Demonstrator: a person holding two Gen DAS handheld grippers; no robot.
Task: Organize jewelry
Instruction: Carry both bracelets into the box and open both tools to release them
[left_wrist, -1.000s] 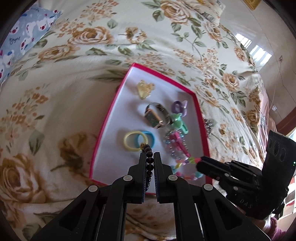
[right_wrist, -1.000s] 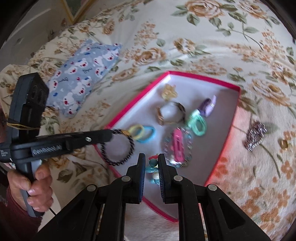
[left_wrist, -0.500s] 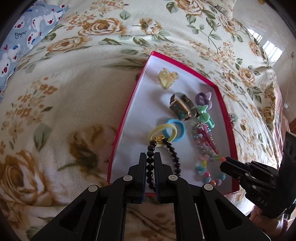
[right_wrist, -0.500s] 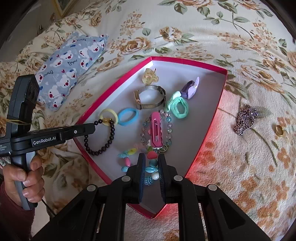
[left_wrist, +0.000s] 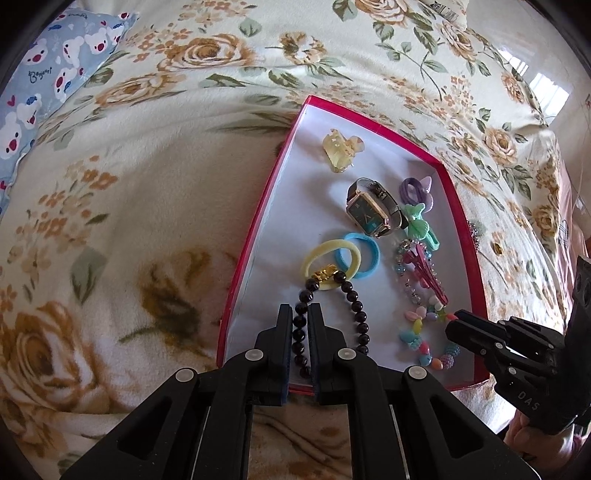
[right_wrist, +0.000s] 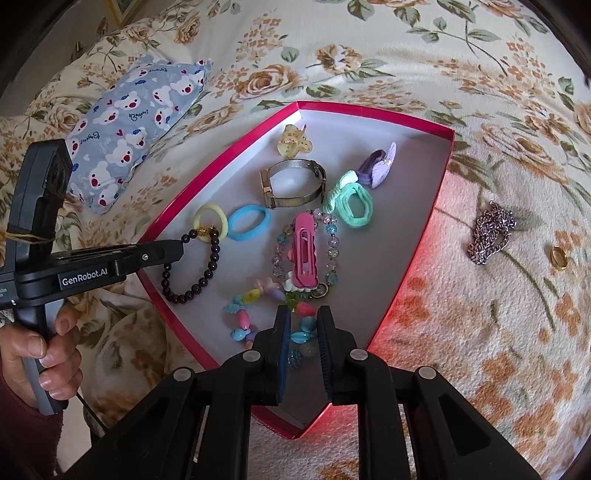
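Bedspread (right_wrist: 461, 332) with roses carries a red-rimmed box (right_wrist: 424, 236). At its left edge the left gripper (left_wrist: 300, 314) pinches a dark bead bracelet (left_wrist: 356, 314), the loop resting on the box floor against a yellow hair tie (left_wrist: 314, 258). Further right, the right gripper (right_wrist: 303, 321) is pressed on a pastel bead bracelet (right_wrist: 243, 321). Outside the box lie a silver chain (right_wrist: 491, 236) and a gold ring (right_wrist: 559, 256).

Your left wrist camera looks steeply down over the near edge of the red box (left_wrist: 460, 206), close in. Your right wrist camera looks down from the box's near corner (right_wrist: 424, 243). Both share the box interior.
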